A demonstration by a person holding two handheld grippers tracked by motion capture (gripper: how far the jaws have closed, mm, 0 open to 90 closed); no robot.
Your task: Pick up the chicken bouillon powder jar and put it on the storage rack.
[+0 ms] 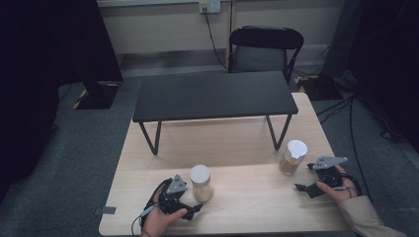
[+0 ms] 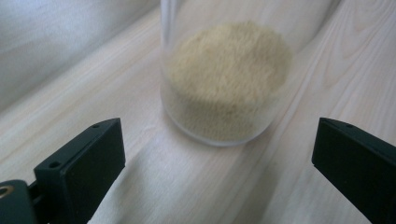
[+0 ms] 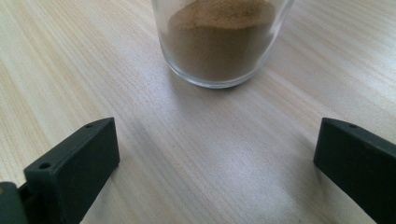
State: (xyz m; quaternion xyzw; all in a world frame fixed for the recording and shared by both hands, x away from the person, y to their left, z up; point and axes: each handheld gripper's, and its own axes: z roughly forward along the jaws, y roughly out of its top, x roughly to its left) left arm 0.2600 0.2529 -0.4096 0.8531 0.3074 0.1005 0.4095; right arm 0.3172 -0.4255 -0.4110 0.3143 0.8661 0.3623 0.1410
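Note:
Two clear jars with white lids stand on the light wooden table (image 1: 247,210). The left jar (image 1: 201,183) holds pale yellow grains and appears close up in the left gripper view as the jar (image 2: 226,84). My left gripper (image 1: 195,205) (image 2: 219,154) is open just in front of it, its jaws wide apart and not touching the glass. The right jar (image 1: 292,157) holds brown powder, seen as the jar (image 3: 219,42) in the right gripper view. To that jar's right my right gripper (image 1: 304,177) (image 3: 217,154) is open, a short way off from the glass.
A low black stand (image 1: 215,94) on thin metal legs occupies the far half of the table. Behind it is a black chair (image 1: 264,49) against the wall. Grey carpet surrounds the table, with cables at the right.

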